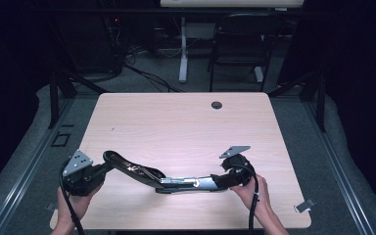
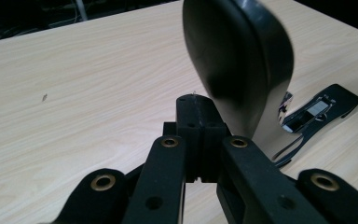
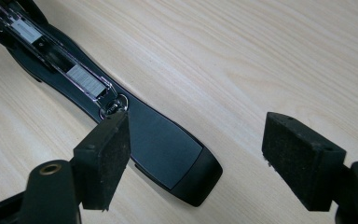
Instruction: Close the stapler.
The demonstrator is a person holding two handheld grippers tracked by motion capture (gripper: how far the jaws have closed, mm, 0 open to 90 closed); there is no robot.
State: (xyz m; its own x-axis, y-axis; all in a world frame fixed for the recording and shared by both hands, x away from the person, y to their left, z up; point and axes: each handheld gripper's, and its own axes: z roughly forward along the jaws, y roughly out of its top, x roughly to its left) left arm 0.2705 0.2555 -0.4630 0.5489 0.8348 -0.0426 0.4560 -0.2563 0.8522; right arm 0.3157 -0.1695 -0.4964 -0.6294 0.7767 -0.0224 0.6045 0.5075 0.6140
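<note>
Already my left gripper (image 1: 103, 169) has its jaws closed all the way, and the top cover (image 2: 240, 60) of the long black plastic stapler (image 1: 176, 182) stands raised just beyond them. Whether the pads actually pinch the cover's edge I cannot tell, since in the left gripper view the tips meet right where the cover's edge begins. From above, that cover (image 1: 127, 165) is swung up and back towards my left, well off the silver metal staple channel (image 3: 60, 63), which lies exposed along the base. My right gripper (image 3: 196, 154) has its jaws wide apart, straddling the rounded end of the base (image 3: 172, 158) without pressing on it; the base rests flat on the pale wood-grain table (image 1: 176, 122), near my edge of it.

So I judge the opening step done: the magazine is laid bare. Whatever follows, loading or clearing staples, is not begun.

Part of the channel is cut off at the right gripper view's top corner. A strip of staples seems to sit in it, though that is hard to make out.
</note>
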